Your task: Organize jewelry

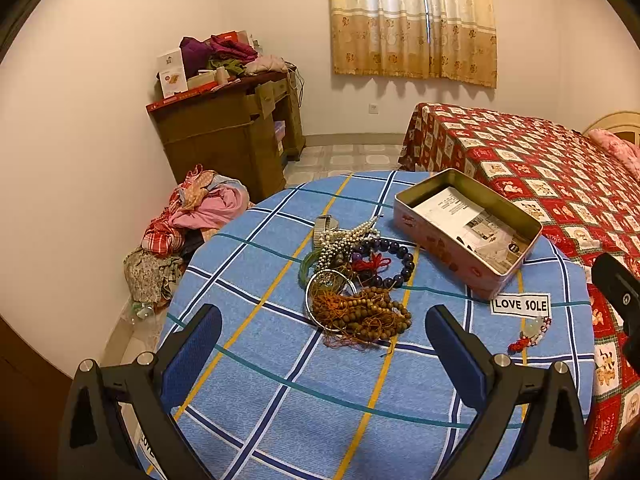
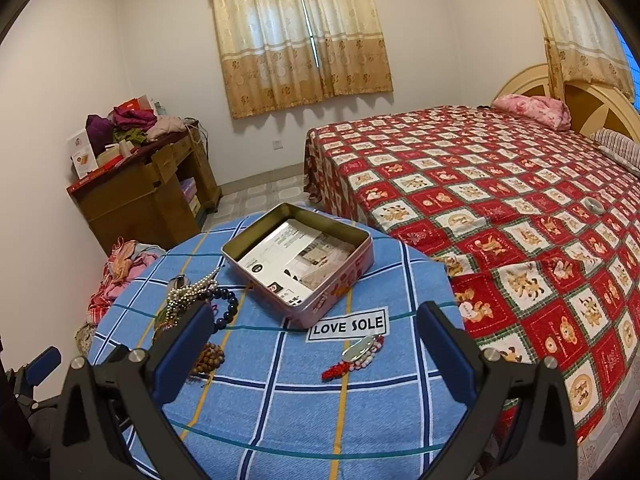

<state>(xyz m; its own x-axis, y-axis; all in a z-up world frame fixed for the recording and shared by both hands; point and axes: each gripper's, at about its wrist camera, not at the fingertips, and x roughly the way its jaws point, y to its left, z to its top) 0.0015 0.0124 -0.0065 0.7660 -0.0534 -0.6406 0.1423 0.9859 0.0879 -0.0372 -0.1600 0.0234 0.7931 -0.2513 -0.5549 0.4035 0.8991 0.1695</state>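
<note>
A tangle of jewelry (image 1: 354,276) lies mid-table on the blue checked cloth: pearl strands, a dark bead bracelet (image 1: 390,258), brown wooden beads (image 1: 372,314), a silver bangle, a green cord, a metal watch band. My left gripper (image 1: 322,344) hangs open just short of the wooden beads, holding nothing. An open pink tin (image 1: 466,232) lined with printed paper sits at the far right. A pale jade pendant on a red cord (image 2: 356,354) lies apart by the "LOVE SOLE" label (image 2: 347,326). My right gripper (image 2: 314,346) is open around the space near that pendant, empty. The tin (image 2: 300,266) lies beyond it.
The round table's cloth (image 1: 280,360) drops off on all sides. A bed with a red patterned cover (image 2: 500,208) stands close on the right. A wooden desk piled with clothes (image 1: 232,120) and a heap of fabric on the floor (image 1: 188,220) lie to the left.
</note>
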